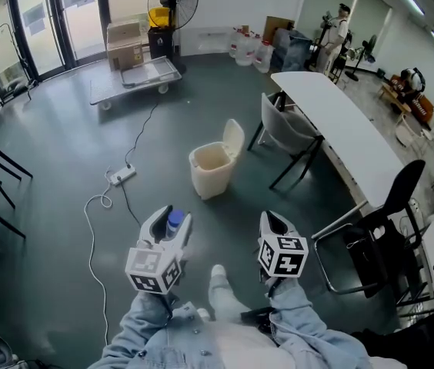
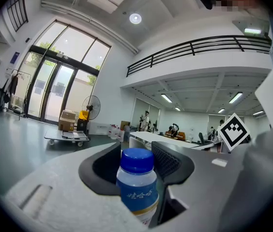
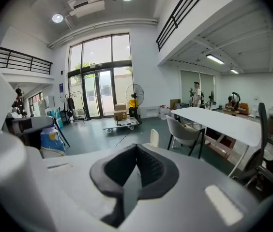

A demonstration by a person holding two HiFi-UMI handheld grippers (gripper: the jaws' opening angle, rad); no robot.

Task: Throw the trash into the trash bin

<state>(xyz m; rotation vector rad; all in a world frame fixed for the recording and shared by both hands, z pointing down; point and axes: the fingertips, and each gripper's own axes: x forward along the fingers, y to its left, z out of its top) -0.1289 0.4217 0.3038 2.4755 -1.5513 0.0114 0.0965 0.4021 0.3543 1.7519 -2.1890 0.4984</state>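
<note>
Surveying the premises from the head view: a large open hall with a smooth grey-green floor, glazed doors along the far left, a mezzanine railing overhead and ceiling lights on. The trash bin, cream-coloured, stands on the floor with its hinged lid tipped up and back, just beside a grey chair drawn up to a long white table. A black chair sits at the near end of that table. A white power strip lies on the floor left of the bin, its cable looping toward the viewer. Further back are a flat cart carrying a cardboard box, a pedestal fan, a cluster of water jugs and a person standing by equipment. The left gripper is held in the air on the near side of the bin, its jaws set wide and clamped on a small bottle with a blue cap and blue label, which stands upright between the pads. The bottle is well apart from the bin. The right gripper hangs alongside, its jaws drawn together at the tips with nothing between them.
</note>
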